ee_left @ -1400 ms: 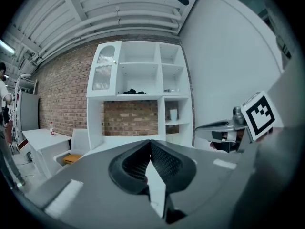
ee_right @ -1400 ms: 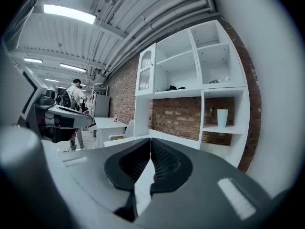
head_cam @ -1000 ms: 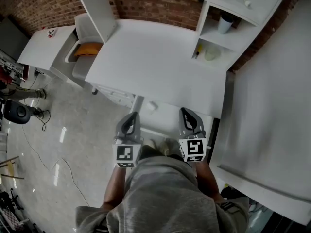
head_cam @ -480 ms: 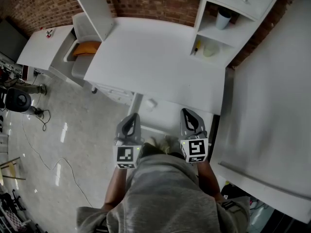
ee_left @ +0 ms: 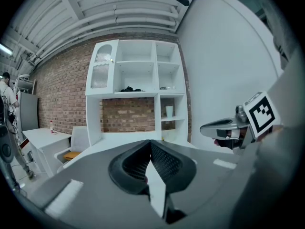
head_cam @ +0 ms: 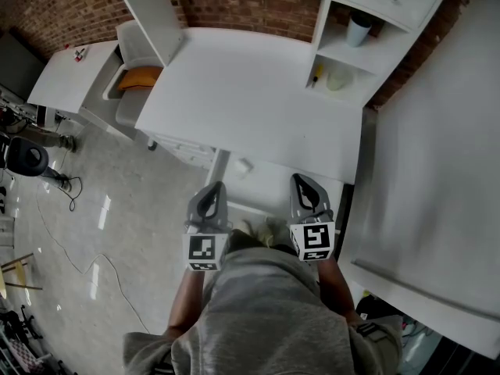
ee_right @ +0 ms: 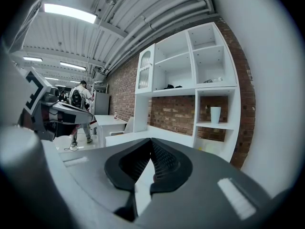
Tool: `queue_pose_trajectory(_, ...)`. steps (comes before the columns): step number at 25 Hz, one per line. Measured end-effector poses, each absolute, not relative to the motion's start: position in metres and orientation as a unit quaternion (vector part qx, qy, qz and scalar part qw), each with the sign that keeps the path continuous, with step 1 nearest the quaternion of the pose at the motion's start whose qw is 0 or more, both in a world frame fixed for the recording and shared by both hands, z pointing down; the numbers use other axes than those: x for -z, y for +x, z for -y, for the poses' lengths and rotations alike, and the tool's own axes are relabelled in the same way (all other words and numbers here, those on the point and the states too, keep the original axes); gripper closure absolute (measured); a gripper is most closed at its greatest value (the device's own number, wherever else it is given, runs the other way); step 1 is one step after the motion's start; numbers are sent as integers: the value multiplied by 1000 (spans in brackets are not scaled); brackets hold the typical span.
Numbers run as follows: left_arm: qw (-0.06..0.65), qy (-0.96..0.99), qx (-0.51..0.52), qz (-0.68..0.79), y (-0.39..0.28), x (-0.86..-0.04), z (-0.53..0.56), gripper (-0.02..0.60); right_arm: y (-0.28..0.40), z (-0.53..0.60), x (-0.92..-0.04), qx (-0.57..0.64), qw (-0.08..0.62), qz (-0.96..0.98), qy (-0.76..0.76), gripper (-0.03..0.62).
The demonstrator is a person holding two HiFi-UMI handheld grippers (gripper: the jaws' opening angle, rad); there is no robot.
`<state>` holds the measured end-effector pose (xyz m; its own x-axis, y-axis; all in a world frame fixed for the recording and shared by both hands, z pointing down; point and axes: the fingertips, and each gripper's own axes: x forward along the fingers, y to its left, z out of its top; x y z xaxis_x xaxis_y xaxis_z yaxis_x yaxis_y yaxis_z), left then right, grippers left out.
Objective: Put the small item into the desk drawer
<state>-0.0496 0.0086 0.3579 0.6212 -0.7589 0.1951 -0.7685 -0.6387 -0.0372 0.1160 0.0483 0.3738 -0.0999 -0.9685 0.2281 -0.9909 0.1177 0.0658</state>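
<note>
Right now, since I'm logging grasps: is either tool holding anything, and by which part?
Nothing held: left tool and right tool are both shut, empty.

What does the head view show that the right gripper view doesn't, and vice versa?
Only the head view: a small white item just below the desk's front edge, and an orange cushion. Only the right gripper view: ceiling lights, a distant person, a dark item on an upper shelf. Both: the white desk, the white cup, the left gripper, and the right gripper, shut and empty.
</note>
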Motion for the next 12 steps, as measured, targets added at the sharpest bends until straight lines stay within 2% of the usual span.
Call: queue_pose_trajectory(12,23,902,-97,420,-46,-356,-10,569,118,-52,-375,-55,111,738,664,591)
